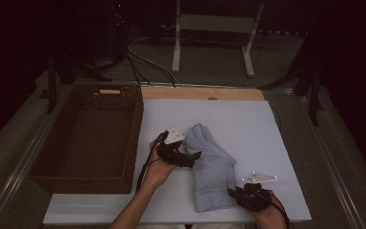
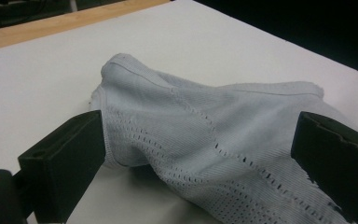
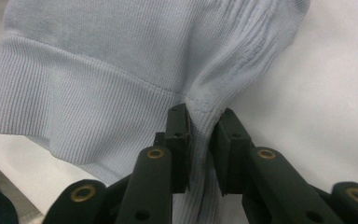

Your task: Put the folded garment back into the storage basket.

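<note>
A pale blue knitted sock [image 1: 212, 162] lies on the white board [image 1: 248, 124], toe end away from me and ribbed cuff toward me. My left gripper [image 1: 195, 156] comes at the sock's middle from the left. In the left gripper view its jaws stand wide open on either side of the sock [image 2: 191, 116], with the gripper [image 2: 200, 158] low over the board. My right gripper [image 1: 232, 192] sits at the sock's near right corner. In the right gripper view this gripper [image 3: 200, 140] is shut on a bunched fold of the ribbed cuff [image 3: 98, 56].
A dark wicker basket [image 1: 138, 129] stands to the left of the board, nothing visible inside it. A wooden strip [image 1: 200, 93] runs along the board's far edge. Beyond it a metal stand [image 1: 214, 24] and cables sit on the floor.
</note>
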Tool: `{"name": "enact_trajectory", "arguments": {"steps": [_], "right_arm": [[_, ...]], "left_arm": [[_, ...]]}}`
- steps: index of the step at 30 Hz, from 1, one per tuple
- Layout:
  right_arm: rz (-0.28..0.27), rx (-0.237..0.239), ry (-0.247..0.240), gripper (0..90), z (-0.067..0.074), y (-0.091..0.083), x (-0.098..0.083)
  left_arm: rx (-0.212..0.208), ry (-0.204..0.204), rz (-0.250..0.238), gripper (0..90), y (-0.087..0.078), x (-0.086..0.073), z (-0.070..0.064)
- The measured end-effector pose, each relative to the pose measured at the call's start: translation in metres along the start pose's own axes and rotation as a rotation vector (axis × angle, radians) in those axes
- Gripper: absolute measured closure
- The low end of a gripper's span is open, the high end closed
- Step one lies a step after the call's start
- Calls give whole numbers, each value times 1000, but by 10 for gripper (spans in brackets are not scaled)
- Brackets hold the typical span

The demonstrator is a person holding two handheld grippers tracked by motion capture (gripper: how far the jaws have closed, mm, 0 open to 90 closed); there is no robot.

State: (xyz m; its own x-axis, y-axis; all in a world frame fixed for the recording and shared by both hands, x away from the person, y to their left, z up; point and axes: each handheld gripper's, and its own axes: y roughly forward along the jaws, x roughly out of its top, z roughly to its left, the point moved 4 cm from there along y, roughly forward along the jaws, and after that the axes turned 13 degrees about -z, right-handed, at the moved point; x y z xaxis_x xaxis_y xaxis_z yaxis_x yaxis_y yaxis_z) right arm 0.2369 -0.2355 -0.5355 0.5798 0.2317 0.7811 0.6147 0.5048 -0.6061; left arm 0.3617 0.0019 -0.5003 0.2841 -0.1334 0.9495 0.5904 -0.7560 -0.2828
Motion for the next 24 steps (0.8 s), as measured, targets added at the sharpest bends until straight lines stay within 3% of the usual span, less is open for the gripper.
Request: {"name": "enact_trajectory", "arguments": {"steps": [6, 24], "right_arm": [[0, 0, -1, 777, 0, 0, 0], [-1, -1, -2, 777, 0, 0, 0]], "left_arm": [[-5, -22, 12, 46, 3, -3, 2], [-6, -27, 64, 55, 13, -12, 5]]}}
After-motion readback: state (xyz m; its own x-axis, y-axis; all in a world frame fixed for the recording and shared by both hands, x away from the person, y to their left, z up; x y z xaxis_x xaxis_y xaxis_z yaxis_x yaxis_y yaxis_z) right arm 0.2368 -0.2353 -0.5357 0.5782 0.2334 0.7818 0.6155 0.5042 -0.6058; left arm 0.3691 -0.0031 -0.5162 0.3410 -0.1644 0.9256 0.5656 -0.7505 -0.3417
